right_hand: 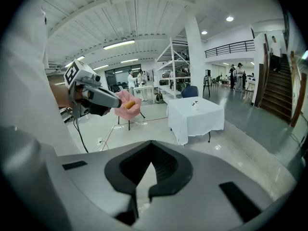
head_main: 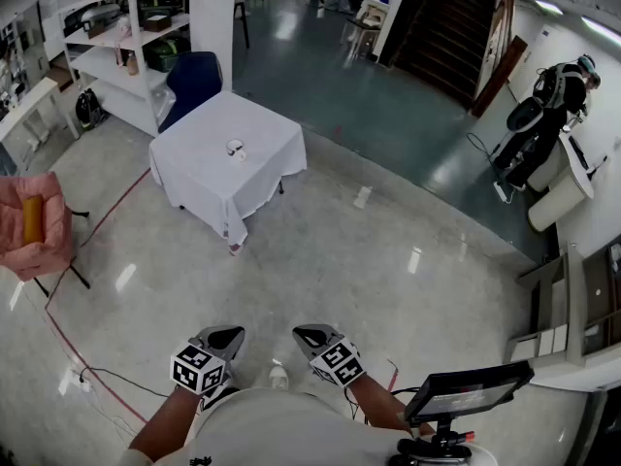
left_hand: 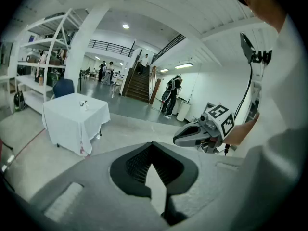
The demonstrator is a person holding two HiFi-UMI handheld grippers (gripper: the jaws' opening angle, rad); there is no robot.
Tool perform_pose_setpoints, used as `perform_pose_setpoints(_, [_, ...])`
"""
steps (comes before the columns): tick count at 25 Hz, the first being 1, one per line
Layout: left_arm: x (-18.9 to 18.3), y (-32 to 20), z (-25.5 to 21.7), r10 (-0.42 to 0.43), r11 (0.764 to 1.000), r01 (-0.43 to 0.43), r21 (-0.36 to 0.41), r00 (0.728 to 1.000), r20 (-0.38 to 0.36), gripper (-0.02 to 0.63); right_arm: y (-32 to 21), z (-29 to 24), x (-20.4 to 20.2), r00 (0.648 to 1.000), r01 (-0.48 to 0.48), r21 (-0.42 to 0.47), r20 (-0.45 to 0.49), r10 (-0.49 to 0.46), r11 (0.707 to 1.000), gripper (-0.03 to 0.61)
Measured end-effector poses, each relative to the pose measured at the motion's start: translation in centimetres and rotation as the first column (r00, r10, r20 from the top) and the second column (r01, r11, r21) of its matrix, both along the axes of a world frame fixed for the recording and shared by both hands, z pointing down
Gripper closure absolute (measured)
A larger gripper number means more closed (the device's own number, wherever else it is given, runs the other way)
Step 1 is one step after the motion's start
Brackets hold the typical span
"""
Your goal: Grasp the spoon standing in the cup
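Far across the glossy floor (head_main: 388,260), the white-draped counter (head_main: 209,183) stands well apart from the person, with a pink chair (head_main: 34,231) toward the head view's left edge. Close to the body, the left gripper (head_main: 225,338) and right gripper (head_main: 309,336) hang side by side, the jaws of both clenched together on nothing. Smallest of all, the cup (head_main: 236,149) sits near the counter's middle, its spoon too small to make out.

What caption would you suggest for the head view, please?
Left hand-held gripper and right hand-held gripper, both shut and empty, across the floor from the white-clothed table bearing the cup.
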State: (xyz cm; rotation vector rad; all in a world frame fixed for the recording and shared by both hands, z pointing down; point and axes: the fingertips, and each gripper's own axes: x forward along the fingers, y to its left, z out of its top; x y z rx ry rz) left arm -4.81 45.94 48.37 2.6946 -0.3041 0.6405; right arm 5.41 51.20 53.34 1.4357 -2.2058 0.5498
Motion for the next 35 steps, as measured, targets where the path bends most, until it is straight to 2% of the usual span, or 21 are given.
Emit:
perform_pose_setpoints(3, [1.2, -0.4, -1.2, -0.015, 0.997, 0.014, 0.069, 1.000, 0.012, 0.603, -0.6, -0.1, 0.2, 0.999, 0.045, 0.016, 0.015, -0.045, 0.999, 0.572])
perform_pose_setpoints(5, [1.8, -1.1, -1.6, -0.029, 0.996, 0.028, 0.085, 1.000, 0.005, 0.603, -1.6, -0.1, 0.4, 0.998, 0.068, 0.029, 0.014, -0.069, 0.997, 0.572])
perform_pose_setpoints(13, [-1.5, -4.4, -0.2, -0.148, 0.989, 0.148, 0.021, 0.989, 0.009, 0.603, -6.2, 1.2, -1.6, 0.985, 0.167, -0.002, 0.032, -0.167, 0.986, 0.571])
perform_pose_setpoints(16, [-2.0, -8.7, 0.7, -0.161, 0.987, 0.161, 0.017, 0.987, -0.003, 0.603, -10.2, 1.4, -1.2, 0.985, 0.170, -0.003, 0.025, -0.170, 0.985, 0.571])
perform_pose_setpoints(20, [-4.9, -15.9, 0.4, -0.171, 0.985, 0.171, 0.013, 0.985, -0.002, 0.603, -16.9, -0.6, -3.1, 0.992, 0.124, 0.013, 0.023, -0.125, 0.992, 0.569])
perform_pose_setpoints(26, [-8.7, -27.5, -2.0, -0.111, 0.991, 0.114, 0.062, 0.993, -0.051, 0.601, -28.6, -1.8, -6.3, 0.998, 0.059, 0.027, 0.002, -0.059, 0.998, 0.540])
perform_pose_setpoints(30, [-10.6, -33.8, -1.6, -0.081, 0.993, 0.083, 0.078, 0.996, -0.029, 0.601, -35.2, -2.0, -6.8, 0.999, 0.006, 0.046, -0.035, -0.004, 0.999, 0.532])
perform_pose_setpoints(35, [-10.3, -38.8, -0.9, -0.105, 0.994, 0.107, 0.037, 0.993, -0.045, 0.601, -40.6, -1.6, -6.2, 0.997, 0.018, 0.044, -0.078, -0.014, 0.999, 0.525])
